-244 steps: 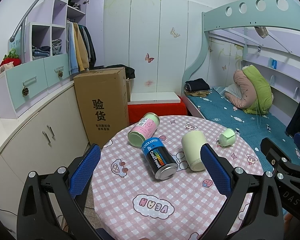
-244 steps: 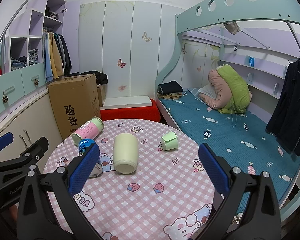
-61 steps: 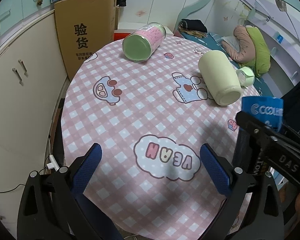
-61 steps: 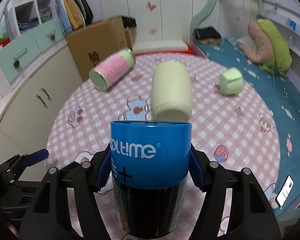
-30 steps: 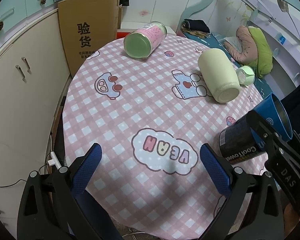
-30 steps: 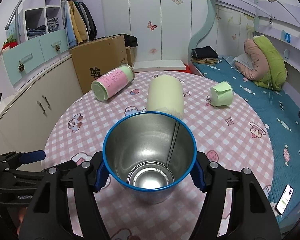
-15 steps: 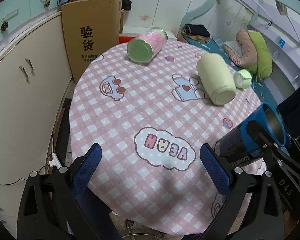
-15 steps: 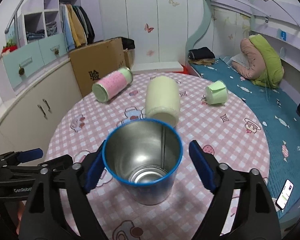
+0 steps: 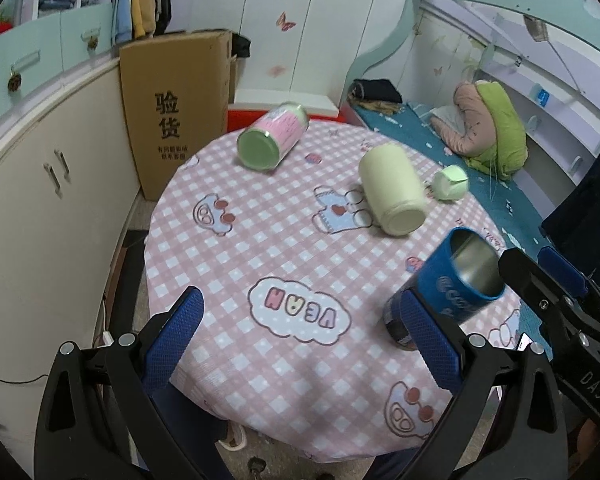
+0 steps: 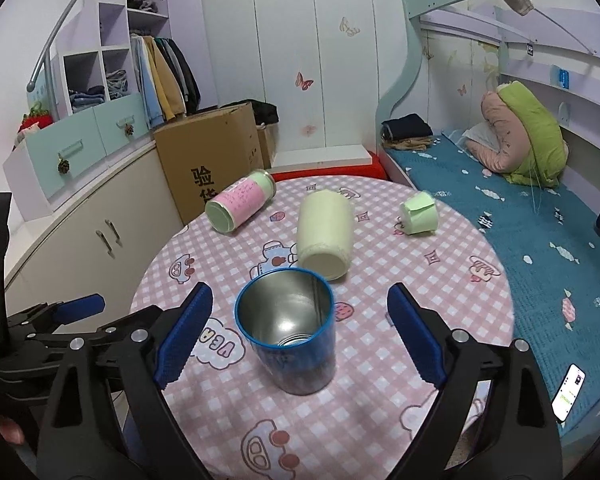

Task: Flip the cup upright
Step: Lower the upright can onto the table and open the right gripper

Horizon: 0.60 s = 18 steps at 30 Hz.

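The blue cup [image 10: 287,334] stood upright on the round table [image 10: 440,292], mouth up, just in front of the cream cup [image 10: 325,235], which lay on its side. Only the right wrist view looked down into the blue cup's shiny inside; the left wrist view showed its outer wall and lettering instead, with its base partly hidden behind a blue pad of the left gripper [image 9: 304,330].

The right gripper [image 10: 298,334] had its fingers spread wide on either side of the blue cup, touching neither wall. The left gripper hung wide and empty over the near table edge, left of the blue cup.

Beyond the cream cup lay the pink cup [image 10: 240,206] to the left and the small green cup [image 10: 419,213] to the right, both on their sides. The lettering on the blue cup was blurred in the left wrist view. A phone [image 10: 569,391] showed only in the right wrist view, below the table's right edge.

A second before, the right fingers had clamped the blue cup; half a second before, they had parted, and now they stood wider.
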Motion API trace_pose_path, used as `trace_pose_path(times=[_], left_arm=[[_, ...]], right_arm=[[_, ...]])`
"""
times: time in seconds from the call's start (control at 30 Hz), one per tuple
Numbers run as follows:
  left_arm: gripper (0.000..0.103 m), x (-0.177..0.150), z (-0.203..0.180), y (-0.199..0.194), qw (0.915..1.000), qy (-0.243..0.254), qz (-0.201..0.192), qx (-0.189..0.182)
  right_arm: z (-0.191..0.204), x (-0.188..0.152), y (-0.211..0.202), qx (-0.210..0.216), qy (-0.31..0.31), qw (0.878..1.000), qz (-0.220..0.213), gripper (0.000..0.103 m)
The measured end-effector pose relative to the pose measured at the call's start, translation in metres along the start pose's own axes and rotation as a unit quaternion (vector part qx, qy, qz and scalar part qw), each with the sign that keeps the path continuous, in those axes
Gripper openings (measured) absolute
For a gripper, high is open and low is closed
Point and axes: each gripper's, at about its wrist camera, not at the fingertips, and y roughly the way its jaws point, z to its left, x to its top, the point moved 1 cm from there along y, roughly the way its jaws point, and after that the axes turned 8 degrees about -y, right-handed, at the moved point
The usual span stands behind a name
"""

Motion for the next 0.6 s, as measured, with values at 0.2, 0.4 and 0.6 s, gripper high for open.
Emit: trace_pose_path(times=[0.2, 0.4, 0.6], left_arm=[[0.095, -0.002, -0.021, -0.023, 0.9992, 0.018, -0.035, 0.005], [0.095, -0.004, -0.043, -0.044, 0.9973, 0.024, -0.069, 0.009], [0.095, -0.006, -0.063, -0.060, 0.9945, 0.036, -0.098, 0.013]], right_arm=[[-0.013, 0.004, -0.027, -0.013, -0.010, 1.000, -0.013, 0.092], [-0.028, 0.007, -0.052, -0.031, -0.022, 0.999, -0.026, 0.095], [-0.044, 0.008, -0.074, -0.027, -0.022, 0.998, -0.042, 0.095]])
